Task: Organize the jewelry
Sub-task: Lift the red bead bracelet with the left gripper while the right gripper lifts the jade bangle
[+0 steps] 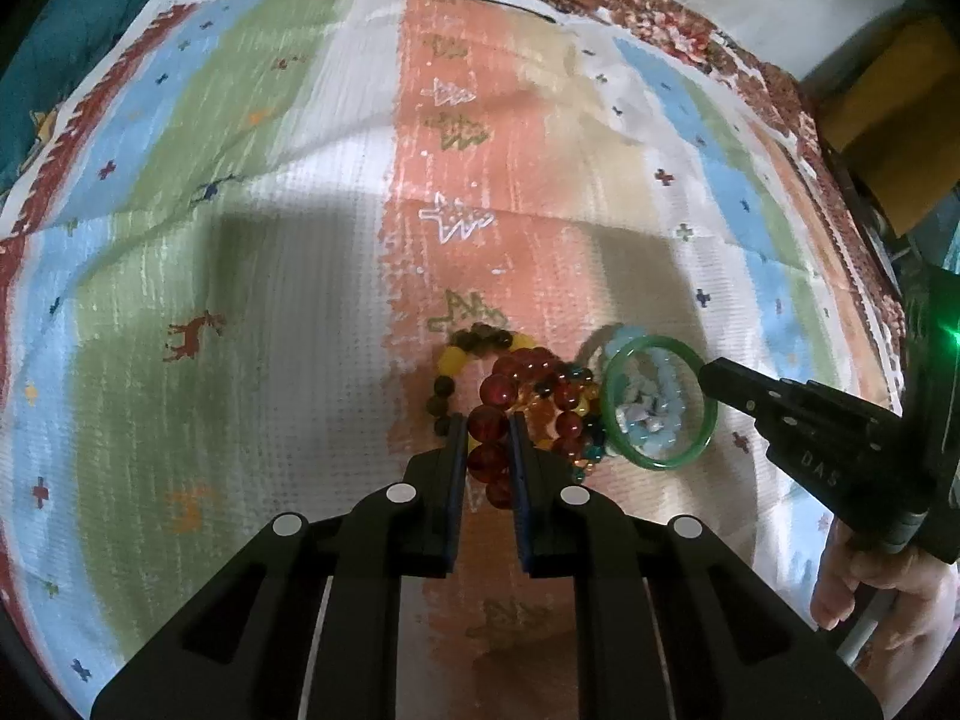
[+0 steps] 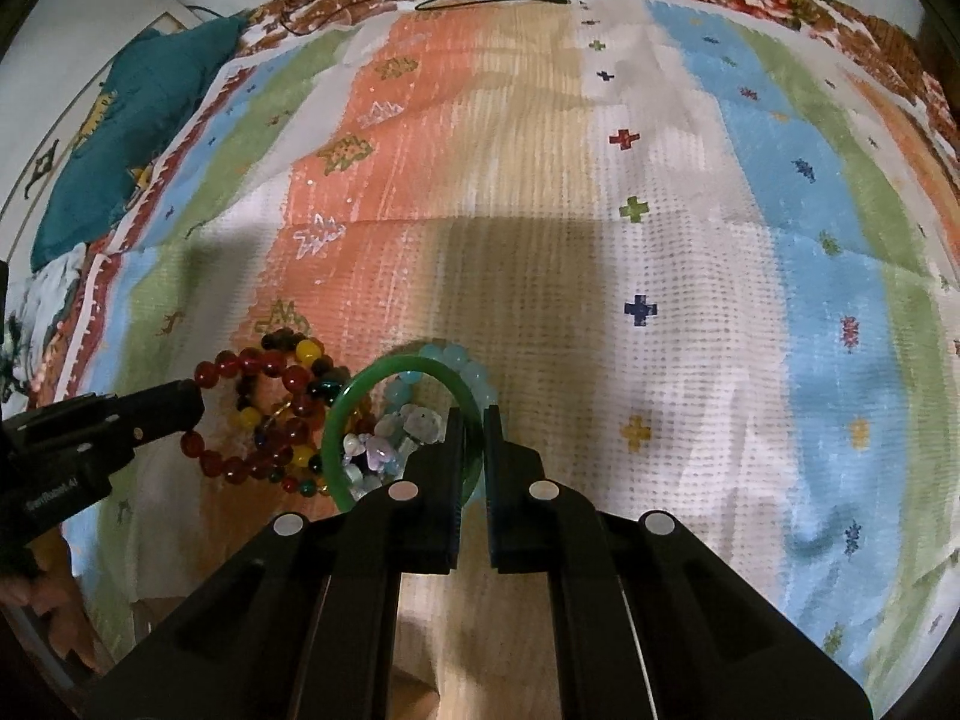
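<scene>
Jaws grip red bead bracelet [image 1: 489, 420], green bangle [image 2: 384, 387]

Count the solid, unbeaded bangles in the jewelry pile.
1: the green bangle lies at the pile's right edge, its rim between the right gripper fingers. Beads could hide others.

A glossy green bangle [image 2: 345, 420] lies beside dark red round-bead bracelets [image 1: 498, 414], on a bedspread [image 1: 270, 180] striped green, blue, orange.
</scene>
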